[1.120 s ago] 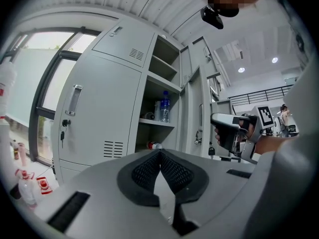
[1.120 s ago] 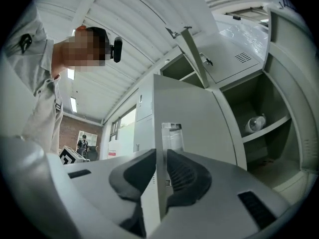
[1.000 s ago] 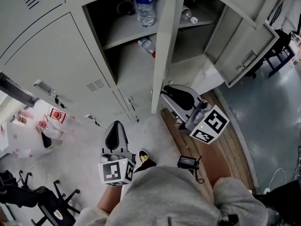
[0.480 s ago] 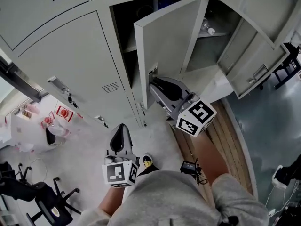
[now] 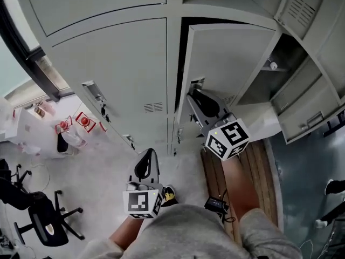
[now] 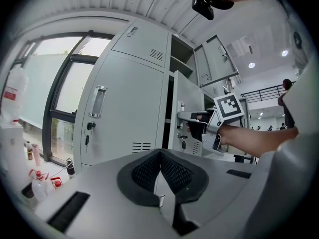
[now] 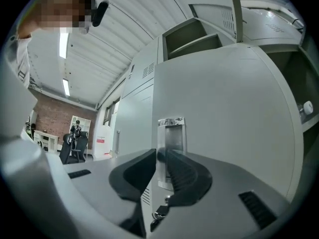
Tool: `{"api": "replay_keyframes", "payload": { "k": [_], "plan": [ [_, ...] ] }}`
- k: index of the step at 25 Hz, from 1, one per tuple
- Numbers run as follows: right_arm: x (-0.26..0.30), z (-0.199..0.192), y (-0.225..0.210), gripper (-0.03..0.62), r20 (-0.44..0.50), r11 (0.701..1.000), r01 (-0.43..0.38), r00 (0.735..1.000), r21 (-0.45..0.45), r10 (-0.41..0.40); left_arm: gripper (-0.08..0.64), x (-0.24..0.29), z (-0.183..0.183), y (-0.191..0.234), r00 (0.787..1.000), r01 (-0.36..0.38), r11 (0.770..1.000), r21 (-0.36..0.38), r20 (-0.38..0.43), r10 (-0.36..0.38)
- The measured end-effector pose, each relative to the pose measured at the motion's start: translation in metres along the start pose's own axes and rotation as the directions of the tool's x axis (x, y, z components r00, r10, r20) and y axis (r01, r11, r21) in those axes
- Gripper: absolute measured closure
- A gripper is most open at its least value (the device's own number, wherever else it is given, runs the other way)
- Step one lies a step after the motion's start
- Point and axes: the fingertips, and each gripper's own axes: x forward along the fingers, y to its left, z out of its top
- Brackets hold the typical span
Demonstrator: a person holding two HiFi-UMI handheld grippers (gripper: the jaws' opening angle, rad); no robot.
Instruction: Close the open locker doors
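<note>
A grey locker door point(image 5: 232, 58) stands almost against its frame, with only a dark slit along its left edge. My right gripper point(image 5: 193, 97) is shut on that edge, just below the metal handle plate point(image 7: 170, 133). In the right gripper view the door's edge runs between the two black pads of my right gripper point(image 7: 162, 156). My left gripper point(image 5: 145, 156) hangs lower, in front of the closed lockers point(image 5: 118, 63), shut with nothing in it. Its pads meet at the tips in the left gripper view point(image 6: 160, 156). From there the right gripper point(image 6: 197, 119) is visible at the door.
To the right another locker stands open point(image 5: 272, 82), with a small bottle point(image 5: 274, 66) on its shelf and its door point(image 5: 310, 117) swung out. Office chairs point(image 5: 43, 220) and small items point(image 5: 70, 131) stand at the left. A black device point(image 5: 217, 204) lies on the floor.
The right gripper has swung the locker door leftward from wide open to nearly closed, hiding the bottles inside. The left gripper has drifted a little towards the lockers.
</note>
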Motion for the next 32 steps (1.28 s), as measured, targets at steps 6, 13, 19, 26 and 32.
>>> {"api": "replay_keyframes", "payload": {
  "k": [6, 13, 19, 26, 32],
  "plan": [
    [0.023, -0.004, -0.009, 0.525, -0.012, 1.000, 0.025, 1.000, -0.012, -0.025, 0.551, 0.009, -0.002, 0.020, 1.000, -0.017, 1.000, -0.011, -0.003, 0.017],
    [0.041, -0.004, -0.020, 0.525, -0.028, 0.996, 0.079, 0.996, -0.046, -0.080, 0.551, 0.019, -0.003, 0.034, 1.000, -0.014, 1.000, -0.019, -0.006, 0.014],
    [0.050, -0.005, -0.024, 0.525, -0.036, 0.992, 0.109, 0.993, -0.061, -0.112, 0.551, 0.027, -0.003, 0.040, 1.000, -0.002, 1.000, -0.016, -0.007, 0.002],
    [0.046, -0.004, -0.025, 0.520, -0.021, 0.985, 0.155, 0.987, -0.077, -0.157, 0.551, 0.028, -0.006, 0.044, 1.000, -0.001, 1.000, -0.015, -0.019, 0.001],
    [0.039, -0.002, -0.012, 0.503, -0.008, 0.975, 0.158, 0.987, -0.154, -0.161, 0.551, 0.026, -0.005, 0.039, 1.000, -0.005, 1.000, -0.006, -0.019, 0.005]
  ]
}}
